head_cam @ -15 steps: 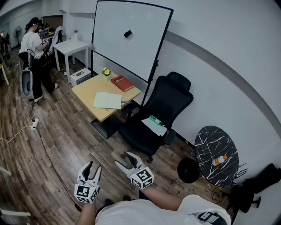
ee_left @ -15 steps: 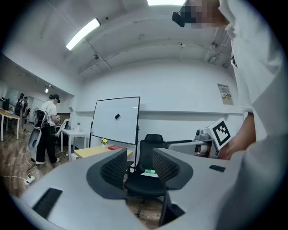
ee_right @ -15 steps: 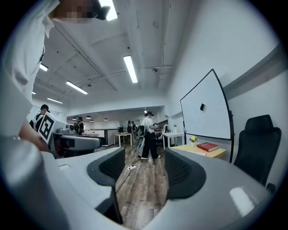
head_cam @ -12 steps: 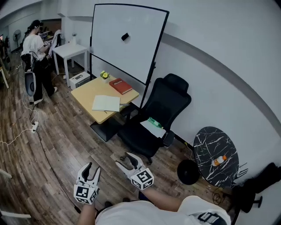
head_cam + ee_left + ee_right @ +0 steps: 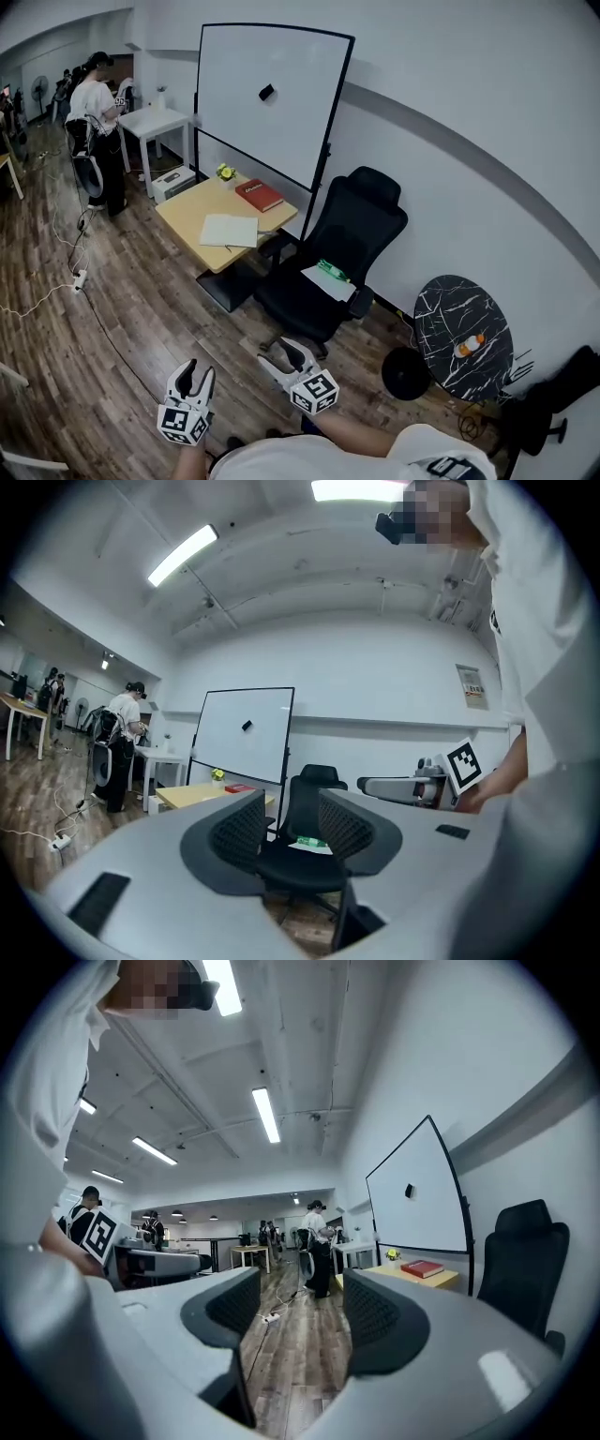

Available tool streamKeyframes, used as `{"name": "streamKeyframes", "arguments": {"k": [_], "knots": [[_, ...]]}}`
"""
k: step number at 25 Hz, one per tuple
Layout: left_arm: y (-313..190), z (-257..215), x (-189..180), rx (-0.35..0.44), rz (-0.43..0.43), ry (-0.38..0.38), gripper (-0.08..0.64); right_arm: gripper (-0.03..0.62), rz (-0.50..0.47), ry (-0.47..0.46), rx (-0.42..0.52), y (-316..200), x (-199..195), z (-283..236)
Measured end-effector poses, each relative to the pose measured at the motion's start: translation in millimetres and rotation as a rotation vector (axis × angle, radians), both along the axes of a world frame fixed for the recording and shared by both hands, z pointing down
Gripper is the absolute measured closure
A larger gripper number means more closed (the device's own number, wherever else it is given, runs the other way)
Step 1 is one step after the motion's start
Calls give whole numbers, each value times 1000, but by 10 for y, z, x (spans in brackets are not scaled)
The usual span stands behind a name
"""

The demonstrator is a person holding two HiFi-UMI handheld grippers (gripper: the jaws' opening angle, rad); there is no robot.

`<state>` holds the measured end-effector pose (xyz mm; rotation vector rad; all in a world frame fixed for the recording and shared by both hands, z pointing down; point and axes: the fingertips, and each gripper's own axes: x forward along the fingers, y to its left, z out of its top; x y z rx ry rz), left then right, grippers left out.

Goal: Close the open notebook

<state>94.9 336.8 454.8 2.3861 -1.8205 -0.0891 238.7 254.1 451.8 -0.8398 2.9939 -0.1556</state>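
Wood floor (image 5: pixel 141 309) below; open notebook (image 5: pixel 230 230) flat on tabletop (image 5: pixel 187 204), well ahead of left hand-held gripper (image 5: pixel 197 373) and right hand-held gripper (image 5: pixel 282 352), both gaping, empty.

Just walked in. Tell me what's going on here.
A person holds a gripper in each hand and stands well short of the wooden table. The left gripper and the right gripper are both open and empty, held level in front of the person. The notebook lies open on the table, near a red book, untouched. A black office chair stands between the person and the table.
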Motion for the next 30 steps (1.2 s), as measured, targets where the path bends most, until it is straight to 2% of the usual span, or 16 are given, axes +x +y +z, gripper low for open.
{"name": "streamKeyframes", "arguments": {"k": [6,11,18,30], "knots": [[-6,-63,14,20,6,8,399,316,11,1,-18,24,-31,38],[93,-53,-124,27,-20,15,399,316,12,-17,-30,68,-130,55],[175,32,-208,19,-13,24,400,316,44,3,-35,108,-176,169],[282,59,-588,35,-17,38,400,316,53,16,-24,224,-536,168]]}}
